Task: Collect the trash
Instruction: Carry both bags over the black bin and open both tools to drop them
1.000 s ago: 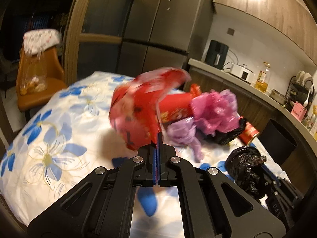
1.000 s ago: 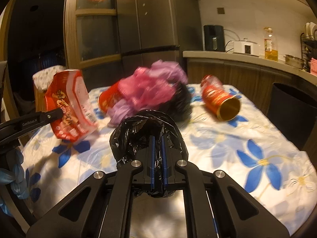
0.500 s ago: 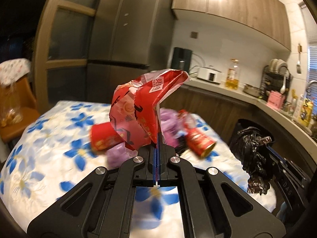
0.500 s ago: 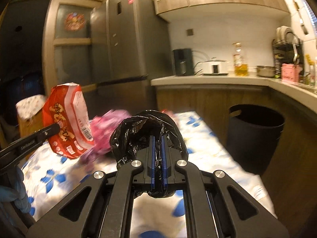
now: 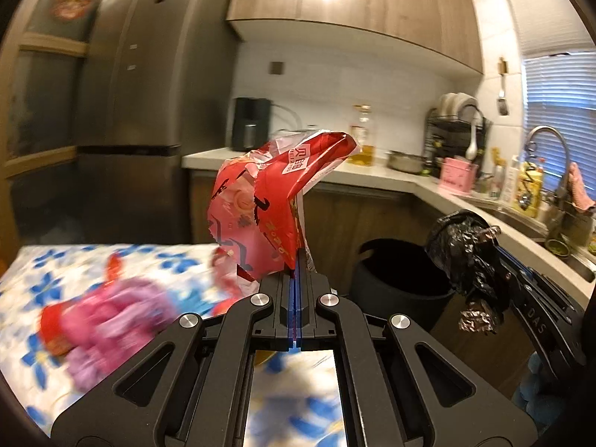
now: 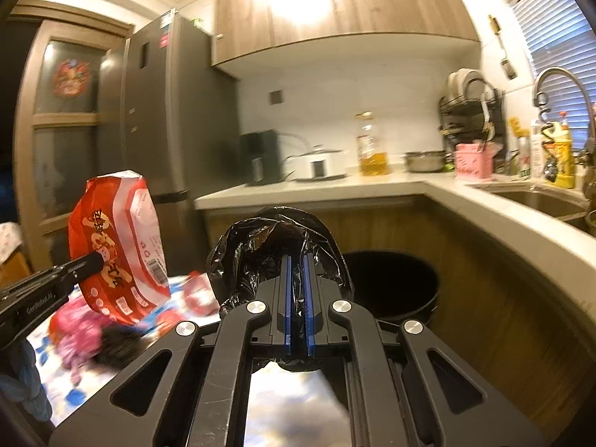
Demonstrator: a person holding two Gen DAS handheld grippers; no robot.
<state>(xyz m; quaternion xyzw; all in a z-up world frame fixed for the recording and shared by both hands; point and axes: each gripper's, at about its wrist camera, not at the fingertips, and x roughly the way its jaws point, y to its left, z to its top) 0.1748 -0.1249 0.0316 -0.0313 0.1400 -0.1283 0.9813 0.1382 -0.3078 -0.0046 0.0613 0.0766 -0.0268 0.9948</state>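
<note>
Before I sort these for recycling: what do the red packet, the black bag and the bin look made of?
Red packet: thin glossy plastic film, printed, creased, with a clear patch. Black bag: thin shiny plastic, crumpled, glinting along its folds; a crinkly silvery scrap, perhaps foil, hangs below it in the left wrist view. Bin: dark, matte, probably moulded plastic, though the dim light leaves that open.
</note>
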